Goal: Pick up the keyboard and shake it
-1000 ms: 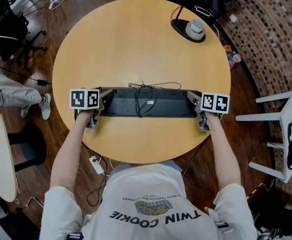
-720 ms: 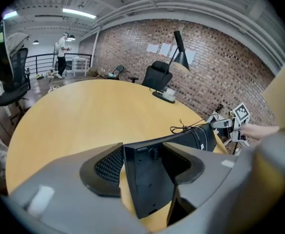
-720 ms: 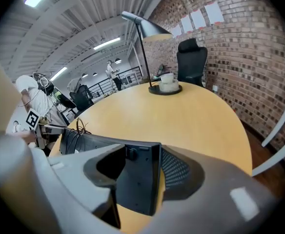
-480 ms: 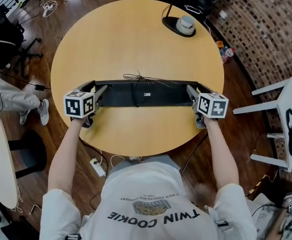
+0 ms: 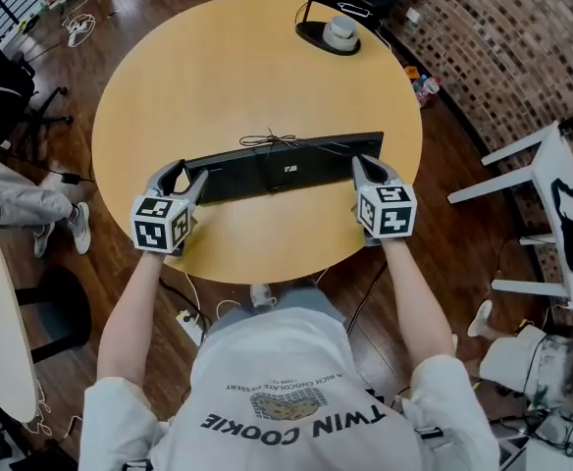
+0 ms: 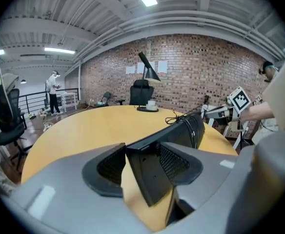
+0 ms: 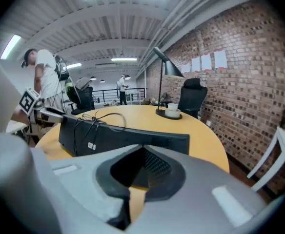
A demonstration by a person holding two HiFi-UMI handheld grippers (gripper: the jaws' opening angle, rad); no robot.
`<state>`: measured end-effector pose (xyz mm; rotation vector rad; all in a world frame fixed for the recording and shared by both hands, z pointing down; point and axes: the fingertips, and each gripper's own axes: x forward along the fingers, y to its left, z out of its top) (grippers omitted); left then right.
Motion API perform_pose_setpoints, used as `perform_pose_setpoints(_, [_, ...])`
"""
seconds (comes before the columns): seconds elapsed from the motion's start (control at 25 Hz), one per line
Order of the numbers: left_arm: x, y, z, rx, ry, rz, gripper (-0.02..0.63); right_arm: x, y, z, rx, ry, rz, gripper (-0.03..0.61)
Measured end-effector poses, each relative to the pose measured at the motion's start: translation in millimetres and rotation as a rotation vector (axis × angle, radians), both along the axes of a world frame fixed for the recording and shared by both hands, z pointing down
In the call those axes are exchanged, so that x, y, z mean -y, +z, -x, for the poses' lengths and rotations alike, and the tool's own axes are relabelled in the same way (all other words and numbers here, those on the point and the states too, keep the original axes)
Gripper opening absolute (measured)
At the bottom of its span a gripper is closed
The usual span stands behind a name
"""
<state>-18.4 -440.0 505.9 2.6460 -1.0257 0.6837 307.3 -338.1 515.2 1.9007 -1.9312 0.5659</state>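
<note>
keyboard end sits in just-closing left gripper, beyond closed right gripper.

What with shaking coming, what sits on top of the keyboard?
On the keyboard, turned back-up, lie a bundled cable and a small white label; its key side is hidden.

Head view: overhead, steeply down on table. Gripper views: low, close, facing across it from opposite keyboard ends; both catch the lamp.

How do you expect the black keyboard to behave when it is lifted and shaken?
The keyboard looks straight end to end, so probably stiff; its thin body suggests light. Its bundled cable may flop when shaken.
</note>
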Motion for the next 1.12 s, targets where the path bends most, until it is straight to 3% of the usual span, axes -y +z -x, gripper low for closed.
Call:
perform_pose_setpoints(0.24, [-17.8,6.4,-15.8,-0.033,-0.017,-0.016,0.227,-26.1,18.5,24.1,0.046,0.008,0.034,0.003])
perform_pose_setpoints(0.36, [-21.1,-3.4,-17.0,0.000,-0.001,-0.116,0.225,-34.2,20.9,20.4,0.033,0.013,0.036,0.003])
perform_pose_setpoints(0.56, [-29.8,-15.3,-21.1,0.119,0.070,-0.294,0.219,-41.6,16.9,5.6,0.003,0.041,0.032,0.003])
perform_pose_setpoints(1.12, [-58.0,-10.1,-9.7,0.149,0.102,-0.336,0.213,-72.6,16.5,15.6,-0.094,0.025,0.070,0.003])
